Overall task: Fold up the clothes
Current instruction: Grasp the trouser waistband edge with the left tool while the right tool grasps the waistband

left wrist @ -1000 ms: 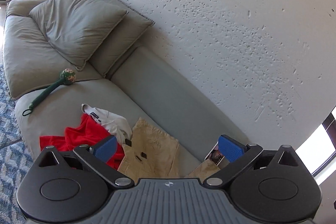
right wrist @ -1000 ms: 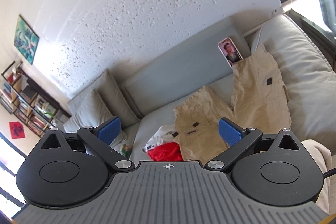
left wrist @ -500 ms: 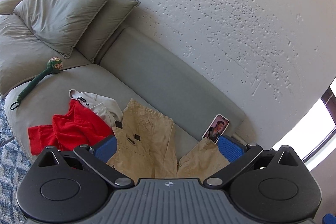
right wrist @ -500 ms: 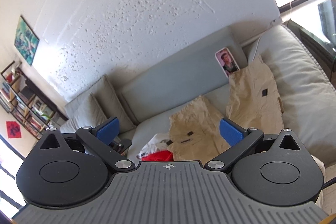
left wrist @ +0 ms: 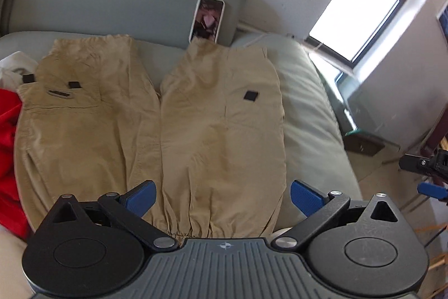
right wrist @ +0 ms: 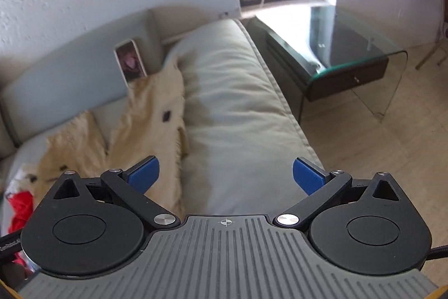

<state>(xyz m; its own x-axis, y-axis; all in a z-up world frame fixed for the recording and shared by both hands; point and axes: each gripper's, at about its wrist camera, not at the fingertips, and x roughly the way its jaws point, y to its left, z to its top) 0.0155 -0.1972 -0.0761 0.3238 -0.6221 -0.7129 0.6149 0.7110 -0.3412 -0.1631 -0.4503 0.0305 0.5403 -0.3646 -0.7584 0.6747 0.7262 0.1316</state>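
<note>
Your left gripper [left wrist: 222, 199] has swung down since a moment ago, fingers spread and holding nothing, over the khaki trousers [left wrist: 156, 114] lying flat on the sofa [left wrist: 302, 108]. Your right gripper [right wrist: 225, 175], also spread, now faces the sofa arm and glass table [right wrist: 350, 46].

Grey sofa [left wrist: 308, 108], khaki trousers [left wrist: 156, 125] spread flat, red garment [left wrist: 7, 136], propped phone [left wrist: 207, 18]
</note>
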